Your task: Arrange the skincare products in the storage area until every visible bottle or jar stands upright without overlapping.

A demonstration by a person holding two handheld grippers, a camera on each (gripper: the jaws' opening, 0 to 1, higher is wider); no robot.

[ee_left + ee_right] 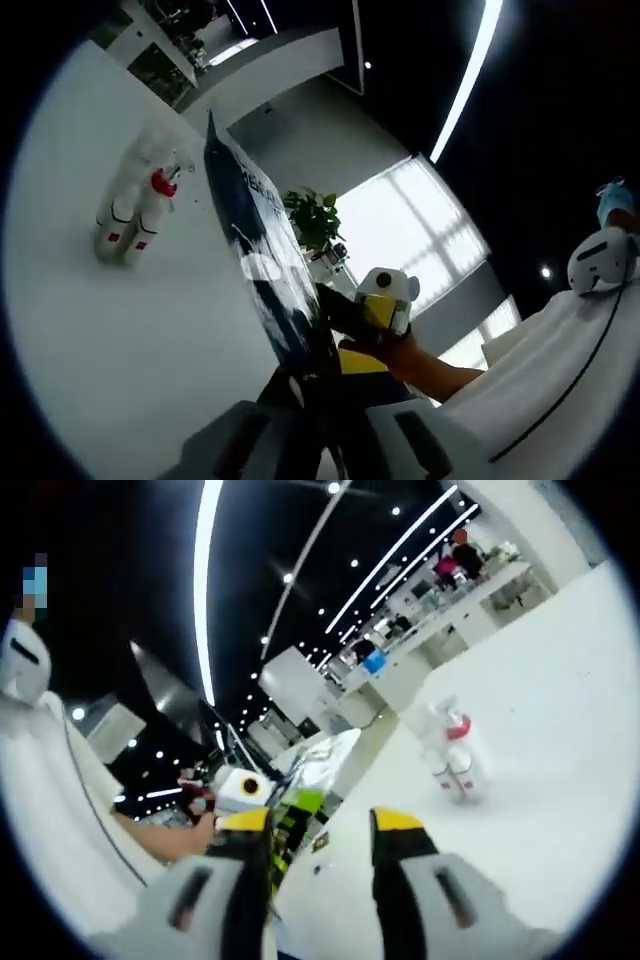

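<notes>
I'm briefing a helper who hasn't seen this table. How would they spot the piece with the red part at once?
Start at the broad white table. On its open surface stands a small cluster of white bottles, apart from the dark blue-and-white pouch at the left tool. Within that cluster, it is the red-collared bottle; the others look plain white.

My left gripper [318,400] clamps a dark blue pouch [262,262] with white lettering (text unreadable), edge-on. The other gripper [385,300], hand-held, touches it. Two white bottles [140,195] stand together on the white surface [120,340].
</notes>
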